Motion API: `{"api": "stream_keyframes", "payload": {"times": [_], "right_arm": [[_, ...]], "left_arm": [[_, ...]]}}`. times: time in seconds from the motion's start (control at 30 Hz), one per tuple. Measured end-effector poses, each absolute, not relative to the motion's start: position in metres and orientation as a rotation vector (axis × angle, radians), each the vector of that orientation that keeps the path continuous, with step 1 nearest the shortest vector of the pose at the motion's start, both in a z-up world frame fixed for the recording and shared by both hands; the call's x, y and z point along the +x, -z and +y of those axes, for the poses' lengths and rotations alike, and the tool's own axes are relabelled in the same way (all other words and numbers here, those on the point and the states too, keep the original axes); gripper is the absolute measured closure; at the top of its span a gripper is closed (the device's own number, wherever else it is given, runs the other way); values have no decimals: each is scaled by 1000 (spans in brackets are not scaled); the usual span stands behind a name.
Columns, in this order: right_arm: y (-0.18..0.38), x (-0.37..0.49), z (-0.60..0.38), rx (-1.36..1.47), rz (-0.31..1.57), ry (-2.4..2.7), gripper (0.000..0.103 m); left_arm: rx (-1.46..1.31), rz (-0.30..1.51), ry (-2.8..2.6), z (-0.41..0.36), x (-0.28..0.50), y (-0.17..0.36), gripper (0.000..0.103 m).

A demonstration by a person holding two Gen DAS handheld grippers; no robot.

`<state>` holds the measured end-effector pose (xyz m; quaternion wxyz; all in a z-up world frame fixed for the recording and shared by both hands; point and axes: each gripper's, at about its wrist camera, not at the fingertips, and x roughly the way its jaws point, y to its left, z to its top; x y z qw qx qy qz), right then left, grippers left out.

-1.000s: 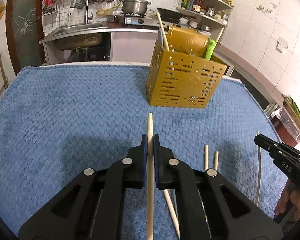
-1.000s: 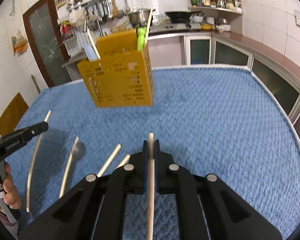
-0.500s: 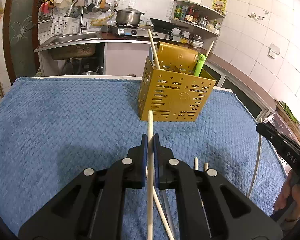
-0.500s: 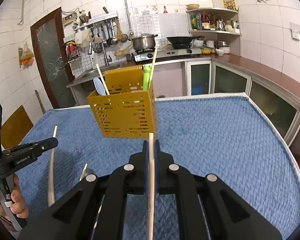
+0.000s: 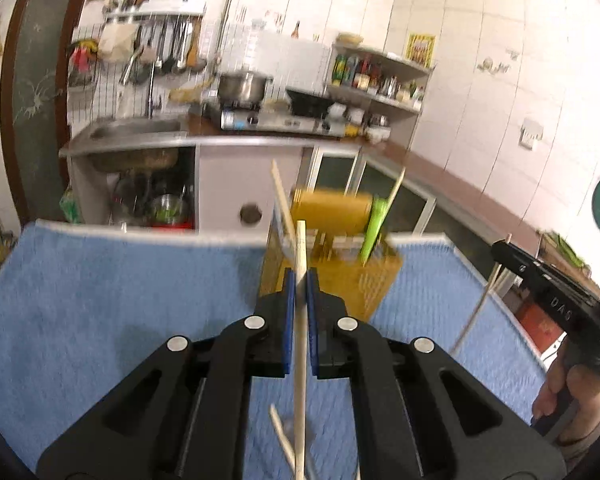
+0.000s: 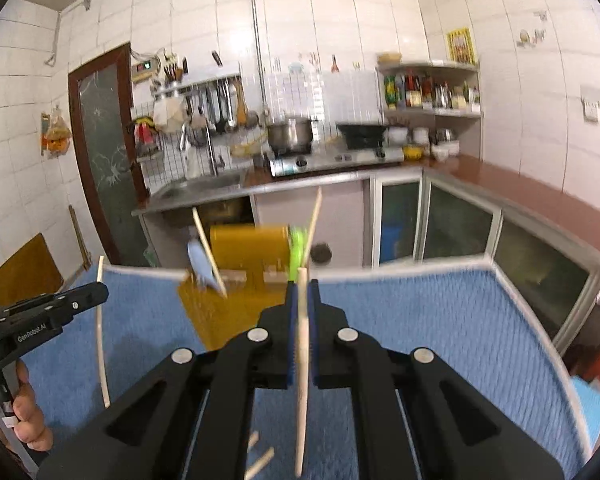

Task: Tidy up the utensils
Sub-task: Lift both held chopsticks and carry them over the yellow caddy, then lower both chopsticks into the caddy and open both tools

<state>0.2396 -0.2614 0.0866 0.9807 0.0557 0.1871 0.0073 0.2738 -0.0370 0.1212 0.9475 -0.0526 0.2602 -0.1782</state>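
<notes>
The yellow utensil holder [image 5: 336, 264] stands on the blue towel [image 5: 100, 300] near its far edge, and I count it partly filled: two chopsticks lean out of it, with a green-handled utensil [image 5: 374, 226] and a pale blue spoon [image 6: 202, 266] also inside. In my left gripper [image 5: 299, 280] the jaws are pinched tight on a chopstick [image 5: 300, 360] that runs straight out toward the holder; my right gripper [image 6: 302, 292] is likewise closed hard around a second chopstick [image 6: 302, 360], its tip lined up just short of the holder's front. Both sticks are lifted clear of the towel, so I judge these two are mid-carry and not yet dropped in. Left behind on the towel below I can make out a few loose chopsticks [image 6: 260, 462], blurred, so after this pair there is more to collect. Beyond the table sit the sink [image 5: 136, 132] and stove pot [image 5: 244, 86]
</notes>
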Motion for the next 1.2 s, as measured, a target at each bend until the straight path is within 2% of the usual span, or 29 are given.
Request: {"api": "stream_keyframes", "payload": {"times": [0.27, 0.43, 0.77, 1.0, 1.2], "right_arm": [[-167, 283, -260, 89, 226, -15, 97], [-194, 308, -259, 96, 177, -17, 98], [-164, 360, -259, 115, 209, -35, 98], [-117, 384, -262, 121, 288, -43, 98], [-83, 390, -261, 109, 345, -45, 98]], "left_arm": [[-117, 312, 370, -59, 309, -208, 98], [-119, 181, 349, -76, 339, -231, 98], [-91, 210, 308, -103, 409, -173, 98], [-88, 289, 302, -93, 424, -122, 98], [-84, 328, 304, -88, 424, -100, 98]]}}
